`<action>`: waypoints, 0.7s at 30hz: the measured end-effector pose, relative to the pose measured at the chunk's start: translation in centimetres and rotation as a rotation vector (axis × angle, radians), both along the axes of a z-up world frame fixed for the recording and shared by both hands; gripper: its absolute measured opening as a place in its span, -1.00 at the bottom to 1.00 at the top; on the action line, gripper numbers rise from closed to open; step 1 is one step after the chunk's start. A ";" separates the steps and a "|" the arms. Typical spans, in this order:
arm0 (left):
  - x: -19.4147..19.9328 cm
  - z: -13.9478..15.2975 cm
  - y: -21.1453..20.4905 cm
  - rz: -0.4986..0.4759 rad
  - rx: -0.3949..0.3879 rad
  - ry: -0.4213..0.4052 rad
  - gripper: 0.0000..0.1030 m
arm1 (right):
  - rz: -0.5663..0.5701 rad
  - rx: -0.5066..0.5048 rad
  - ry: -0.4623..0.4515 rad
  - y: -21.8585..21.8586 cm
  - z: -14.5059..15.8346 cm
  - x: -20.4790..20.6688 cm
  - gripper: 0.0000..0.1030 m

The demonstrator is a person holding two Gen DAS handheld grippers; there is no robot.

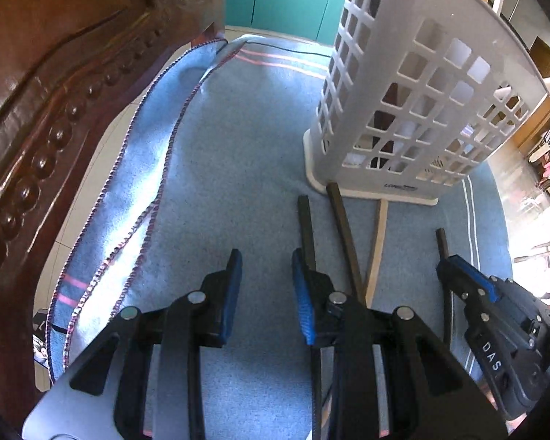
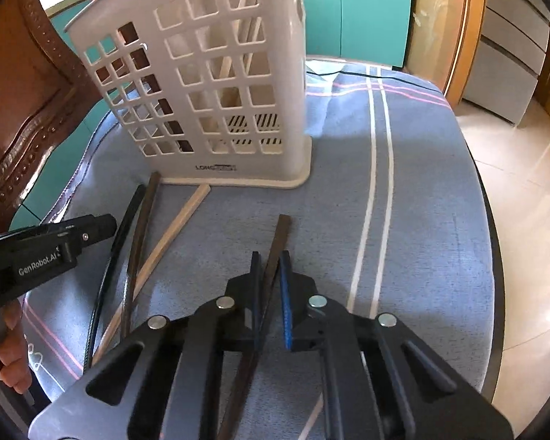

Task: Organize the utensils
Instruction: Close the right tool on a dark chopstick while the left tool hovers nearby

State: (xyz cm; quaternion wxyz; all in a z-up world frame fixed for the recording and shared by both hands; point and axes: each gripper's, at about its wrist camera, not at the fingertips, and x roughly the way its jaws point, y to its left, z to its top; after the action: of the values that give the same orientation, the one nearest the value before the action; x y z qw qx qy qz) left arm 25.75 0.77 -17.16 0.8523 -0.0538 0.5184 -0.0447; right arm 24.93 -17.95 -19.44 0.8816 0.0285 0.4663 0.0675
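A white slotted utensil holder (image 1: 418, 110) stands on the blue cloth; it also shows in the right wrist view (image 2: 216, 88), with pale sticks inside. Several chopsticks lie in front of it: a black one (image 2: 117, 253), a dark brown one (image 2: 139, 242) and a light wooden one (image 2: 172, 234). My right gripper (image 2: 269, 267) is shut on a dark brown chopstick (image 2: 278, 238), low over the cloth. My left gripper (image 1: 266, 275) is open and empty, just left of the black chopstick (image 1: 306, 227). The right gripper shows in the left wrist view (image 1: 462, 275).
A carved dark wooden chair back (image 1: 55, 91) stands at the left. The blue cloth (image 2: 421, 201) covers a round table whose edge (image 2: 495, 256) drops to a tiled floor on the right. Teal cabinets (image 2: 366, 11) are behind.
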 end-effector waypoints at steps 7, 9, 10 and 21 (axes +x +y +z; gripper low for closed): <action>0.4 -0.2 -0.8 -0.012 0.023 -0.012 -0.35 | -0.010 0.016 0.007 -0.7 0.5 0.5 -0.81; 0.2 -0.2 -1.2 -0.017 0.040 -0.019 -0.33 | -0.010 0.015 0.008 -0.8 0.7 0.6 -0.81; 0.1 -0.2 -1.4 -0.019 0.051 -0.023 -0.32 | -0.011 0.016 0.008 -0.8 0.7 0.6 -0.81; -1.0 0.1 -2.9 -0.047 0.118 -0.056 -0.23 | -0.020 0.018 0.012 -1.1 0.6 0.8 -0.80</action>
State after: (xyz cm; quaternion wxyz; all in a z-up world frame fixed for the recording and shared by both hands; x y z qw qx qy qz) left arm 24.76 -2.15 -17.10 0.8670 0.0098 0.4970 -0.0354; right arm 25.77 -19.07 -18.81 0.8790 0.0414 0.4708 0.0629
